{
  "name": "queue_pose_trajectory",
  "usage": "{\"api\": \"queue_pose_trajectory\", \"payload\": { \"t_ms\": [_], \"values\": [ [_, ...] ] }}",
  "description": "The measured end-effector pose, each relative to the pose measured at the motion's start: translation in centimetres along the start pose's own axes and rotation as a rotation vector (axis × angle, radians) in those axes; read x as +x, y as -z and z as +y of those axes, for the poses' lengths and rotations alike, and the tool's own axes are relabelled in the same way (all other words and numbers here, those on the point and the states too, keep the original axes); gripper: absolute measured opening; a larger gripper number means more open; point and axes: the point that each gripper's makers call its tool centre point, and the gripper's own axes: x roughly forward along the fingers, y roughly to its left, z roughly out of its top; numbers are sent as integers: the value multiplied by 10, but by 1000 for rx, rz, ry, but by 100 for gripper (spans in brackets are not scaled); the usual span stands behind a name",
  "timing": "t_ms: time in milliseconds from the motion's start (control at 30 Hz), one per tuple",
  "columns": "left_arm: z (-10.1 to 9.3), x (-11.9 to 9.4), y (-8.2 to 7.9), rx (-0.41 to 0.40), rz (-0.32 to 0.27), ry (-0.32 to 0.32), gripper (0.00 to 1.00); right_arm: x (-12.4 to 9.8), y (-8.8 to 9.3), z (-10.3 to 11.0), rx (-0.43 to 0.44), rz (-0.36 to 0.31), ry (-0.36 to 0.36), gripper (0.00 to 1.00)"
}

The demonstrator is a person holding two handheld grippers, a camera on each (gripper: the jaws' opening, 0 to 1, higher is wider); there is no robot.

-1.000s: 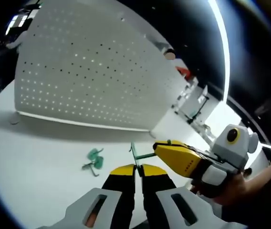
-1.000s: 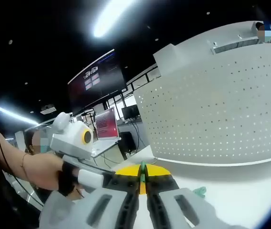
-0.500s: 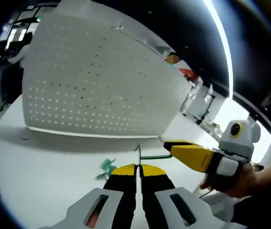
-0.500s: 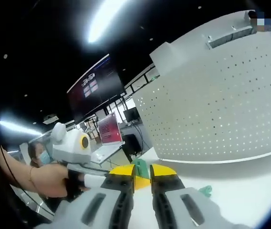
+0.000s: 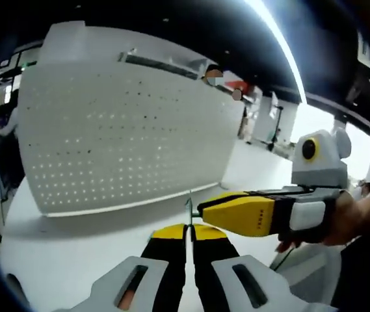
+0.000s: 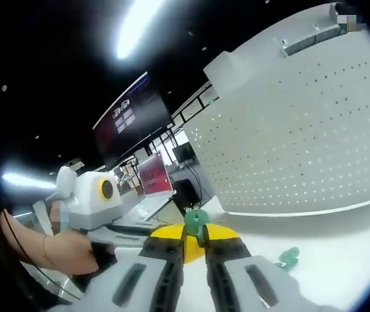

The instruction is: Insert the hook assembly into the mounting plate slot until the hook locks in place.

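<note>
Now my left gripper (image 5: 189, 229) stays pinched shut on a thin green hook piece (image 5: 189, 207) rising from its tips, with the right gripper (image 5: 237, 214) just beyond. I've swung both up: the right gripper (image 6: 194, 235), nearly closed, grips the green hook (image 6: 195, 221); spare hooks (image 6: 289, 256) lie right of its fingers. Beyond stands the pegboard (image 5: 126, 143), closer now, so insertion looks next.

One white perforated pegboard panel (image 5: 126, 136) standing on one white tabletop (image 5: 67, 260), two green hook pieces, one (image 6: 196, 224) between the jaws, one (image 6: 289, 257) lying on the tabletop, two yellow-tipped grippers (image 5: 186, 229) (image 6: 194, 235).
</note>
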Motion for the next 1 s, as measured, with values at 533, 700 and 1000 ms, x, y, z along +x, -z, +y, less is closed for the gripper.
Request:
{"api": "queue_pose_trajectory", "payload": {
  "t_ms": [533, 700, 1000],
  "values": [
    [4, -7, 3, 32, -14, 3, 3, 6, 7, -1, 16, 36, 5, 1],
    [6, -9, 2, 26, -28, -4, 4, 7, 8, 1, 5, 47, 7, 1],
    [3, -9, -2, 22, -66, 24, 23, 3, 2, -6, -23, 39, 25, 1]
  ]
}}
